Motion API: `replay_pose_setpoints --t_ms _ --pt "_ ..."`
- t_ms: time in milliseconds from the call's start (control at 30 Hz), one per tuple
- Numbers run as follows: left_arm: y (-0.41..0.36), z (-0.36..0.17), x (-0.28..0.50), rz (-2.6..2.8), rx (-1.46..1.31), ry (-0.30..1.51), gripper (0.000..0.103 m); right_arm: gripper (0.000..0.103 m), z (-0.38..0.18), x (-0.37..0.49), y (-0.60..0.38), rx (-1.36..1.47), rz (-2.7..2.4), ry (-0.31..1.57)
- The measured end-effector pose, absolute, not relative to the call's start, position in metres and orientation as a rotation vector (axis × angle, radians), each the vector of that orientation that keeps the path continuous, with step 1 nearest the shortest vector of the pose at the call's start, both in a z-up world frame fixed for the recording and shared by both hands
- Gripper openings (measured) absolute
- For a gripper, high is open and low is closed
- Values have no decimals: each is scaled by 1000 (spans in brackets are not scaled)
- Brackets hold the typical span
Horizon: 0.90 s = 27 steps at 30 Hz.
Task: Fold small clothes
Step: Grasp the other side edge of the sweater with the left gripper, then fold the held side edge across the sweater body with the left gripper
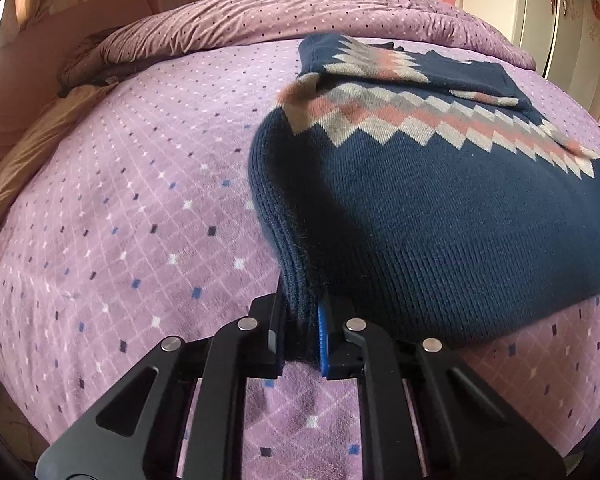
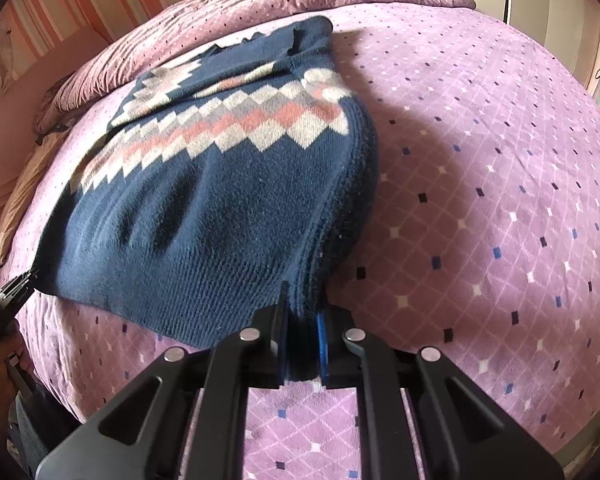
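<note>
A navy knit sweater [image 1: 440, 216] with a pink, grey and cream zigzag band lies on the purple bed, its sleeves folded over the top. My left gripper [image 1: 302, 332] is shut on the sweater's near left hem corner, which is lifted off the bed. My right gripper [image 2: 302, 344] is shut on the sweater [image 2: 204, 216] at its near right hem corner, also lifted. The left gripper [image 2: 16, 286] shows at the far left edge of the right wrist view, at the other corner.
The purple bedspread [image 1: 132, 208] with small diamonds covers the bed. A bunched purple duvet [image 1: 260, 20] lies along the far side. A tan pillow [image 1: 32, 160] sits at the left. A white wardrobe [image 1: 560, 12] stands at the far right.
</note>
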<state>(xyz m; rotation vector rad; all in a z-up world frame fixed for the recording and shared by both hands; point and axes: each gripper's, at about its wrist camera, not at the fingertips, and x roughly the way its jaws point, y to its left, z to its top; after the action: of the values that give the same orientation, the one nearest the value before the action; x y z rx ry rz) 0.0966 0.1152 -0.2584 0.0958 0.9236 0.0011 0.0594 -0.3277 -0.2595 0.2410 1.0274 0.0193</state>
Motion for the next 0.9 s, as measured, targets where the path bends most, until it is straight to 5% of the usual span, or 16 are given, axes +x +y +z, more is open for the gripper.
replay_pose_setpoints --t_ms 467,900 --pt "117 -201 135 26 38 838 10 10 -202 94 -344 298 41 902" --pt "113 -144 251 65 -64 784 11 9 -156 203 -376 388 23 844"
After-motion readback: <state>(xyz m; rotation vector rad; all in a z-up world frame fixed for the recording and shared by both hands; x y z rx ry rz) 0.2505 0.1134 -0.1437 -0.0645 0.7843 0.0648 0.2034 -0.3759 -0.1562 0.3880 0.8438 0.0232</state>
